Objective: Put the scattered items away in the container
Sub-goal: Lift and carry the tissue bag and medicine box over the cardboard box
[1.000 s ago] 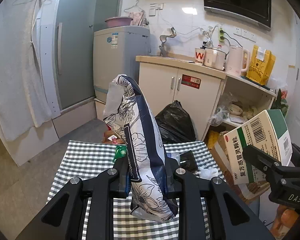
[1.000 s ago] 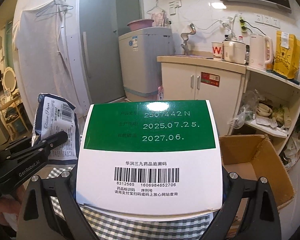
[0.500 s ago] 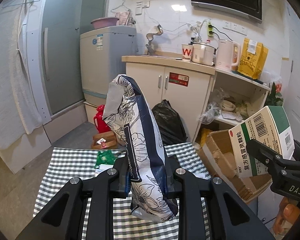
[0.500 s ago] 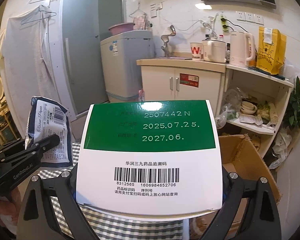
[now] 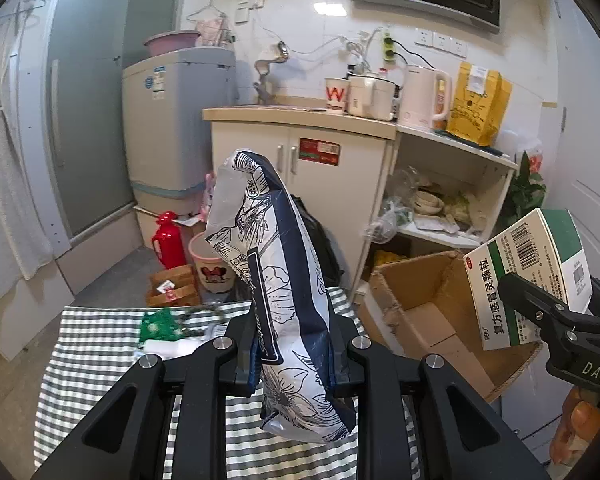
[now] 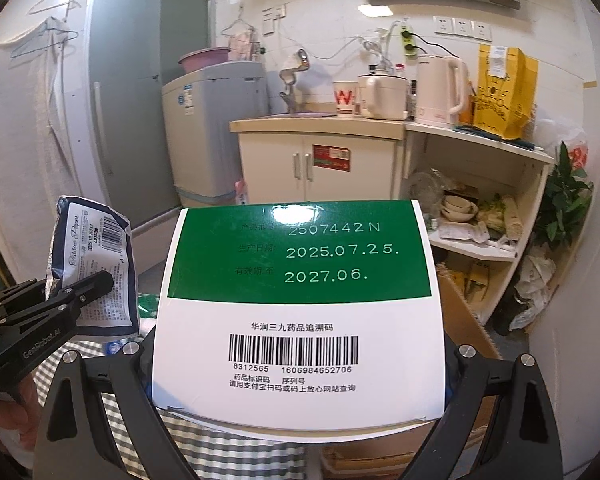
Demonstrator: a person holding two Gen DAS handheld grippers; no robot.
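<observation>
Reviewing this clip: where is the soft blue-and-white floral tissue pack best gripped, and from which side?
Across its narrow thickness at mid-body, approached from its lower end, as the left gripper does: the soft blue-and-white floral tissue pack stands upright between the fingers, broad faces pressed, leaving its upper half free.

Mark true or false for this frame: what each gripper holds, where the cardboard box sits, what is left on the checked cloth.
1. The left gripper is shut on the navy and white floral tissue pack. True.
2. The right gripper is open. False: it is shut on the green and white medicine box.
3. The open brown cardboard box stands on the checked cloth. False: it sits beside the green and white checked tablecloth, lower down.
4. A small green packet lies on the cloth. True.
</observation>
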